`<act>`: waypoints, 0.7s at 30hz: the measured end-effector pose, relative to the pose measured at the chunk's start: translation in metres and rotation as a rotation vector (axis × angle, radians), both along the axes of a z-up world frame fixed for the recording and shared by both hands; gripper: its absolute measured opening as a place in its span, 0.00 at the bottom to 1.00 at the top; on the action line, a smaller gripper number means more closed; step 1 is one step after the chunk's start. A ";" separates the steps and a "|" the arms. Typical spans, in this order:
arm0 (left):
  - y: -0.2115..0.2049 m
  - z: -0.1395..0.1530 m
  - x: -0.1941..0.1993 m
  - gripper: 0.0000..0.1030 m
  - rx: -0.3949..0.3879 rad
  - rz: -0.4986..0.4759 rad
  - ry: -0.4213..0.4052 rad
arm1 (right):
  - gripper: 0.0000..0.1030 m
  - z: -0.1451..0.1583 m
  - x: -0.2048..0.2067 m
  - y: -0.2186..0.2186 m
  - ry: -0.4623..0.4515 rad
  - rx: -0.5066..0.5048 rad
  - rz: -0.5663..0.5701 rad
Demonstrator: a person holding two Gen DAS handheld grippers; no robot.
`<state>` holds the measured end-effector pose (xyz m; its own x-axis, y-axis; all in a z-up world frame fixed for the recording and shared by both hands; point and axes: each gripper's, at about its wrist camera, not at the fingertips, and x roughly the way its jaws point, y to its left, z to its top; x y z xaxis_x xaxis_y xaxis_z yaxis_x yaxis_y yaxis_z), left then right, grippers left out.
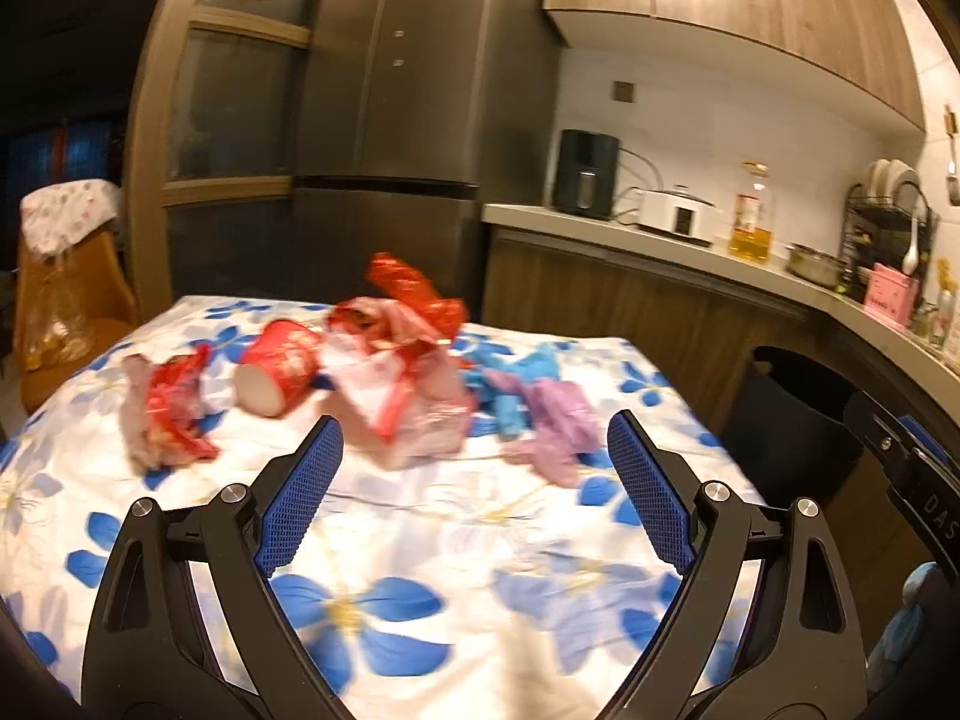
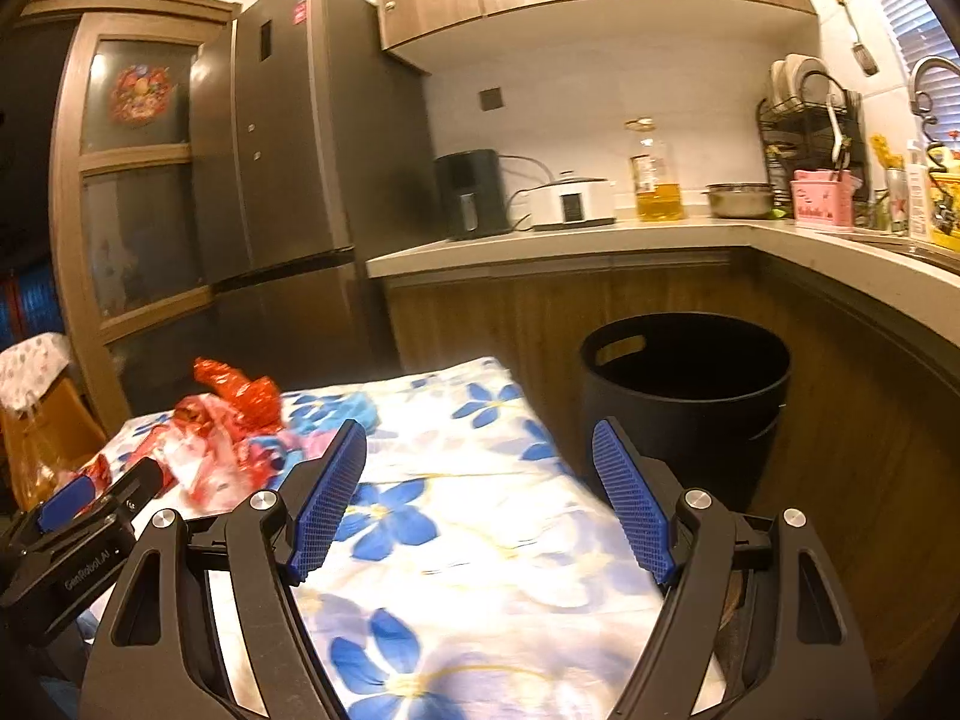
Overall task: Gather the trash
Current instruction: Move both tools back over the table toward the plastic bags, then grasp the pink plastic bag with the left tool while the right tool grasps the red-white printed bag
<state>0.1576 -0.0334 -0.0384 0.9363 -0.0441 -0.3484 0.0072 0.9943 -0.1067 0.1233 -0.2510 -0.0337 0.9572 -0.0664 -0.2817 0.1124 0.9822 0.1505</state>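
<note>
Overhead, both tongs (image 1: 474, 438) (image 2: 480, 456) wide (empty), wrappers (image 1: 396, 360) mid-table, bin (image 2: 684, 396) beside table edge (image 2: 540, 420).

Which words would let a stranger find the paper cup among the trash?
Start at the table with the blue-flowered cloth. In the litter along its far side, the red paper cup lies tipped over, left of the red-and-clear plastic wrappers. It is the only rigid, round item, its pale base facing the camera.

- Wrappers (image 1: 408, 354), cup (image 1: 279, 369) on its side & bags (image 1: 540, 414) lie mid desk (image 1: 420, 540).
- Bin (image 2: 690, 396) on floor, right of desk, before counter (image 2: 540, 246).
- Fridge (image 1: 390, 120) behind desk.
</note>
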 end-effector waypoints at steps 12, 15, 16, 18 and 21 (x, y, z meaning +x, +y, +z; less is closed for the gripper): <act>0.058 -0.007 -0.006 0.86 0.000 0.137 0.011 | 0.74 -0.013 0.023 0.056 0.030 -0.002 0.131; 0.074 -0.008 -0.005 0.86 0.006 0.179 0.011 | 0.74 -0.016 0.029 0.069 0.037 -0.007 0.161; 0.080 -0.009 -0.005 0.86 0.009 0.197 0.011 | 0.74 -0.017 0.031 0.074 0.040 -0.009 0.170; 0.091 -0.010 -0.003 0.86 0.016 0.235 0.013 | 0.74 -0.019 0.035 0.083 0.044 -0.015 0.189; 0.112 -0.012 0.003 0.86 0.013 0.297 0.016 | 0.74 -0.020 0.040 0.098 0.040 -0.023 0.218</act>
